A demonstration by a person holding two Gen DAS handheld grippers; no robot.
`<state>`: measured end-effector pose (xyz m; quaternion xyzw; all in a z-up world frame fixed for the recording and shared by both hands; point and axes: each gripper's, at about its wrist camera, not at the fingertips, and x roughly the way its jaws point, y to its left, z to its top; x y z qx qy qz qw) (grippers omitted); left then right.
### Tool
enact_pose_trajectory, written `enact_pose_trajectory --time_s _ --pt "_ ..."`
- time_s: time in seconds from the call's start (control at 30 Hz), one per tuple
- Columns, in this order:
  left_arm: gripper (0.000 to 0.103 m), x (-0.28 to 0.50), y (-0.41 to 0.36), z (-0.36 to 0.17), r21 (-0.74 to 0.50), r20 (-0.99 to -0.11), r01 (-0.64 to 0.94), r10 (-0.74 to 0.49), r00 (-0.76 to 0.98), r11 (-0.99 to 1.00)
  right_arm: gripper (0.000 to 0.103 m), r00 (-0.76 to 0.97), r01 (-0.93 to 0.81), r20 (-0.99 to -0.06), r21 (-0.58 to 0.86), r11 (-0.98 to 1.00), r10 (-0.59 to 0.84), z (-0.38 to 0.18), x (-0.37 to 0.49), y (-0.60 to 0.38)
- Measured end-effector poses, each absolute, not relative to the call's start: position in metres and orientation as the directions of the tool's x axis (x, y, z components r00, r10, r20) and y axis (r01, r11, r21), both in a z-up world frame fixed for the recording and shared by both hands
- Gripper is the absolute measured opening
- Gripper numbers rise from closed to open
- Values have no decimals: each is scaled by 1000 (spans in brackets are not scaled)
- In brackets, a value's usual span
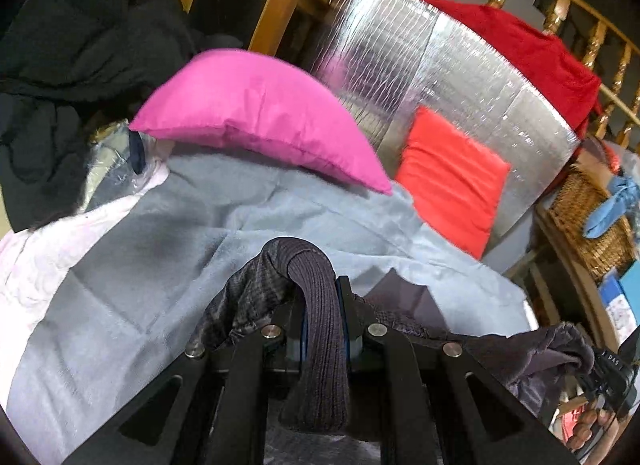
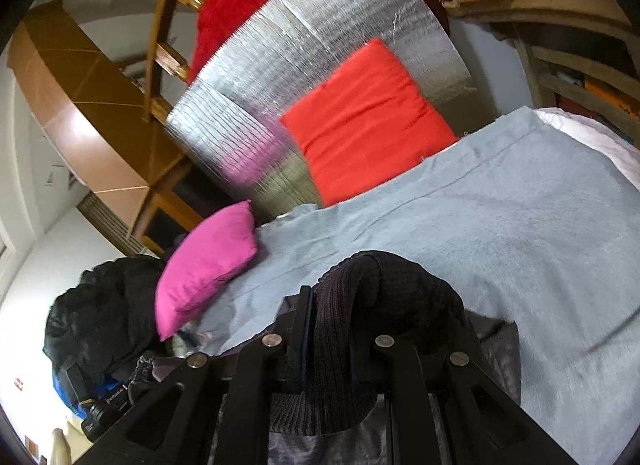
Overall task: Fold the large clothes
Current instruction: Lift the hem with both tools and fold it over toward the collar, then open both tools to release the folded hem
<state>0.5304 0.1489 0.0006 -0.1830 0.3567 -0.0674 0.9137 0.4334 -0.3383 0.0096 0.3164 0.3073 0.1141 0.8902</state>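
Note:
A dark garment with a ribbed knit hem [image 1: 320, 305] is pinched in my left gripper [image 1: 324, 285], which is shut on the hem; its patterned dark lining bulges to the left of the jaws. The cloth stretches right toward the other gripper [image 1: 612, 373], held by a hand at the lower right. In the right wrist view my right gripper [image 2: 332, 305] is shut on a thick fold of the same dark ribbed garment [image 2: 384, 285]. Both grippers hover over a light blue blanket [image 1: 200, 225] [image 2: 480, 205] spread on the bed.
A pink pillow [image 1: 256, 113] [image 2: 208, 261] and a red cushion [image 1: 452, 181] [image 2: 364, 121] lie at the head of the bed against a silver foil panel [image 1: 400, 65]. A black coat [image 1: 80, 45] is heaped at left. A wicker basket [image 1: 588, 221] stands at right.

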Motion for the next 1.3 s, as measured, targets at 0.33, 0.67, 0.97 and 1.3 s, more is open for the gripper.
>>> enact_pose_trajectory --time_s 0.33,0.67,0.97,1.3 --pt "13 583 136 -51 -304 -721 -40 -202 662 952 15 730 58 -575 591 805 369 -38 500 -331" --pt "16 604 128 -82 -272 -759 -55 -179 627 961 15 670 137 -667 541 830 325 -82 531 -329" --pt "44 609 142 -73 -401 -760 -65 -293 580 914 39 651 146 -656 602 785 383 -80 531 -337" --pt "83 578 172 -25 -348 -662 -51 -207 720 936 89 730 40 -597 522 852 332 -31 494 -329"
